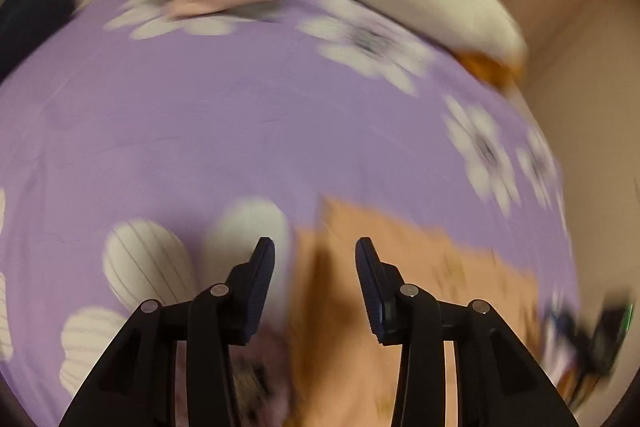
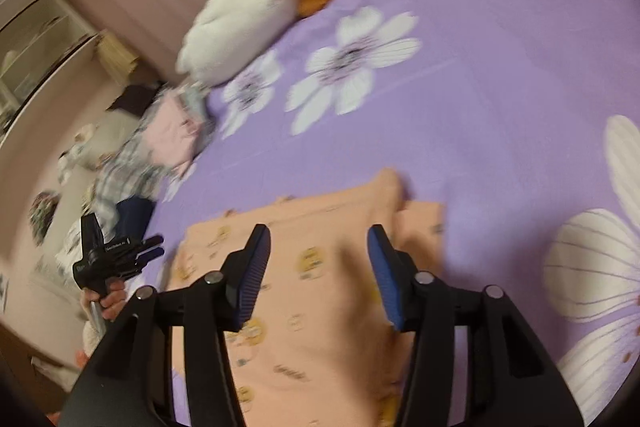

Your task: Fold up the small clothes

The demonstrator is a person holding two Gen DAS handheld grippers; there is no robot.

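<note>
Peach cotton garment with small yellow prints (image 2: 320, 267) lay flat on the purple flowered bedsheet (image 2: 500, 107), apparently spread for folding; the right tool (image 2: 319, 239) and the left tool (image 1: 315, 253) hovered above, jaws part open, empty.

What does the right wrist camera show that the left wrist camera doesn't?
Only the right wrist view shows the left gripper from outside, a hand holding it, and shelves by the wall. Only the left wrist view shows that gripper's own open jaws from behind. Both show the peach garment, purple sheet, white plush and pink cloth.
</note>
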